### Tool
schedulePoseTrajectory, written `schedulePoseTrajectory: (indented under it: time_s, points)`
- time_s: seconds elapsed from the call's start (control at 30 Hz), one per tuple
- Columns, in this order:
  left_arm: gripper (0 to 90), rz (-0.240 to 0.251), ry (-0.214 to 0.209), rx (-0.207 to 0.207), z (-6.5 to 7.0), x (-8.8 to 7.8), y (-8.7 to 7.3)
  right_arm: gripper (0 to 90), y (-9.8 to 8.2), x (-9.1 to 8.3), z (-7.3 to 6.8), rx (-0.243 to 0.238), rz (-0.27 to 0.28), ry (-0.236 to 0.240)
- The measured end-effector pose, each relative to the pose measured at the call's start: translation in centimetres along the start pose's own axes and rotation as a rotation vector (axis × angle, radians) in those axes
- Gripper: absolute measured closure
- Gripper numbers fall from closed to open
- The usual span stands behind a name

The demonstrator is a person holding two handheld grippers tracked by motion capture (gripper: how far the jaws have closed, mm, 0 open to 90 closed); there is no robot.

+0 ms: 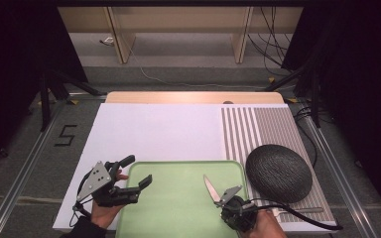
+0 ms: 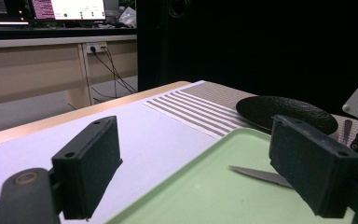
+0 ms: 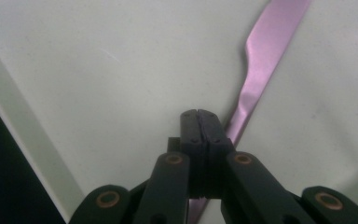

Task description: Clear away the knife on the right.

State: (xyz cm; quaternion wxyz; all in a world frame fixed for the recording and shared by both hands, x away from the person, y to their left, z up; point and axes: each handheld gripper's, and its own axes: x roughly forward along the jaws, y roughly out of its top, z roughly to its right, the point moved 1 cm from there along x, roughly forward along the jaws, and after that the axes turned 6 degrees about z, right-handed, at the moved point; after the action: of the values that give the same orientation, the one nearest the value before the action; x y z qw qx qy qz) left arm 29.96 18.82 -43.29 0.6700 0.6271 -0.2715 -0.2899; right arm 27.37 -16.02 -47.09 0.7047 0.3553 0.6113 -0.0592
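A: High view. We see the left hand (image 1: 103, 210) entering from the lower edge, wrist low, holding the left gripper (image 1: 135, 173) level just above the left rim of the green tray (image 1: 178, 208); its jaws stand wide apart with nothing between them; the grey three-cornered plate sits on top, tilted toward the camera.

B: And the right hand (image 1: 265, 225) comes in at the lower right; we note the right gripper (image 1: 223, 201) pointing up and left over the tray, jaws drawn together on the handle end of the knife (image 1: 210, 188); the blade lies on the tray, tip pointing away from the person. The dark round plate (image 1: 279, 172) rests just right of the tray on the striped mat (image 1: 258, 129). We read a figure "5" (image 1: 65, 135) marked on the floor at the left.

A: Left gripper view. We look along two black pads (image 2: 91, 163) set far apart; between them, farther off, the knife blade (image 2: 261, 174) lies on the tray (image 2: 200, 186); the dark plate (image 2: 284, 112) sits beyond; the screens at upper left carry text too small for us to read.

B: Right gripper view. We see the jaws pressed together, the knife (image 3: 261, 70) running out from beneath them across the tray floor (image 3: 98, 70); the clamped part is hidden by the pads.
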Motion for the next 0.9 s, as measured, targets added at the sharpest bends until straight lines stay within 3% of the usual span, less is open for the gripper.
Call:
schedulePoseTrajectory:
  time_s: [0.2, 0.47, 0.9]
  points:
    - [16.3, -0.002, 0.000, 0.002, 0.0, 0.0, 0.0, 90.0, -0.4, -0.5, 0.8, 0.031, 0.003, 0.004]
    - [16.3, -0.001, 0.001, 0.001, 0.0, 0.0, 0.0, 90.0, -0.6, -0.7, 1.1, 0.037, -0.020, -0.003]
    - [16.3, 0.001, 0.003, 0.002, 0.0, 0.0, 0.0, 90.0, -2.1, -1.3, 2.7, 0.104, -0.030, -0.014]
